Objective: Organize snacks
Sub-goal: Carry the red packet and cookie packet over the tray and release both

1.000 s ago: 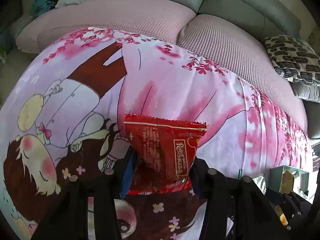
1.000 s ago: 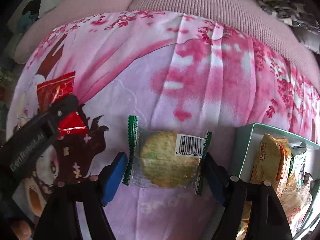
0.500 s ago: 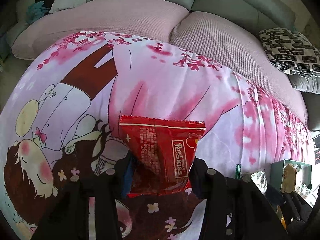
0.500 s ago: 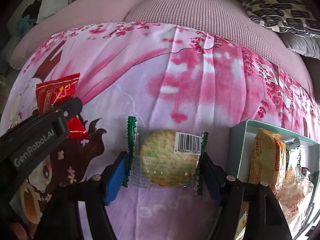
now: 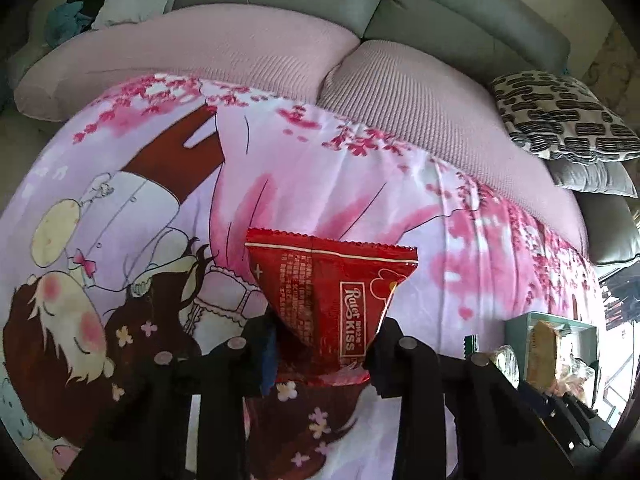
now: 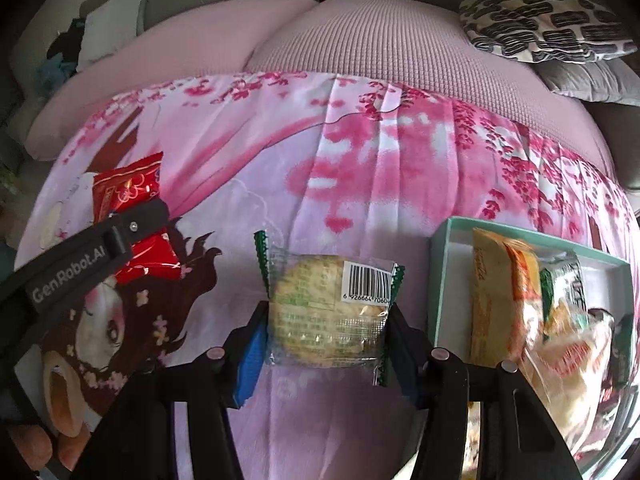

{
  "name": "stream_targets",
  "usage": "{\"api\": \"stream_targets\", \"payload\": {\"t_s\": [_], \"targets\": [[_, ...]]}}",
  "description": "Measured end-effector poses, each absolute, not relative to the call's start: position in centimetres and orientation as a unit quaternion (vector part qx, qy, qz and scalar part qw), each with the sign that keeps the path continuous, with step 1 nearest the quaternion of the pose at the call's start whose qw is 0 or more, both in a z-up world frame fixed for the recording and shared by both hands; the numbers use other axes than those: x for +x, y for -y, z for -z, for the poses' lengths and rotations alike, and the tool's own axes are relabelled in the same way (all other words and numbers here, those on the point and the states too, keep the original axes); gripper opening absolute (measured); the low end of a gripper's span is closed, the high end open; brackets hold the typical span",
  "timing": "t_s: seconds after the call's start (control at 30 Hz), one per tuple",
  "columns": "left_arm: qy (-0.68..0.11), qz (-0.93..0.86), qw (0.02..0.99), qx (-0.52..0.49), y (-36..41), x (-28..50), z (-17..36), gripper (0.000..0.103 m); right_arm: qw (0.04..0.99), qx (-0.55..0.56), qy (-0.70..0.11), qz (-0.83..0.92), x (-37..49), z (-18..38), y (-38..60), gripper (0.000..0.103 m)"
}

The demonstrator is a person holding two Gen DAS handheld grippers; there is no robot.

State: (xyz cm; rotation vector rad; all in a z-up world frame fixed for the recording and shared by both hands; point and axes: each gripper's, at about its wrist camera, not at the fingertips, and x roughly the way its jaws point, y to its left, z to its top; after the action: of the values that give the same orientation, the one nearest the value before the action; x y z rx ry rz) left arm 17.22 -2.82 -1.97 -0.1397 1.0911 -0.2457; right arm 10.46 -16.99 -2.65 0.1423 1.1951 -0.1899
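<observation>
A red foil snack packet [image 5: 328,280] stands upright between the pads of my left gripper [image 5: 324,344], which is shut on its lower half and holds it above the blanket. In the right wrist view the same red packet [image 6: 128,188] shows at the left behind a black left finger [image 6: 120,236]. My right gripper [image 6: 326,332] is closing on a clear, green-edged cracker packet [image 6: 320,308]; both blue pads press its sides. To its right a teal box [image 6: 440,280] holds several snack packets.
A pink cartoon-print blanket [image 6: 360,160] covers the sofa seat. Pink ribbed cushions [image 5: 400,92] and a grey backrest lie beyond it. A black-and-white patterned pillow [image 5: 560,116] sits at the far right. The teal box [image 5: 512,332] shows at the lower right of the left wrist view.
The right jaws narrowed from either side of the cracker packet until they pinch it, and that gripper rose. The left gripper lifted slightly, squeezing the red packet tighter.
</observation>
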Motion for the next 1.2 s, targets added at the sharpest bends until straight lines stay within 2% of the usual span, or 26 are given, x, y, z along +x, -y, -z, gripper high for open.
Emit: {"api": "stream_targets", "payload": {"t_s": [0.6, 1.2], "targets": [[-0.464, 0.107, 0.873, -0.106, 1.5, 12.0, -4.3, 0.036, 0.875, 0.121, -0.456, 0.107, 1.4, -3.2, 17.8, 0.058], [-0.425, 0.135, 0.887, -0.118, 3.2, 8.0, -7.7, 0.036, 0.901, 0.149, -0.39, 0.118, -2.0, -6.5, 20.5, 0.058]]}}
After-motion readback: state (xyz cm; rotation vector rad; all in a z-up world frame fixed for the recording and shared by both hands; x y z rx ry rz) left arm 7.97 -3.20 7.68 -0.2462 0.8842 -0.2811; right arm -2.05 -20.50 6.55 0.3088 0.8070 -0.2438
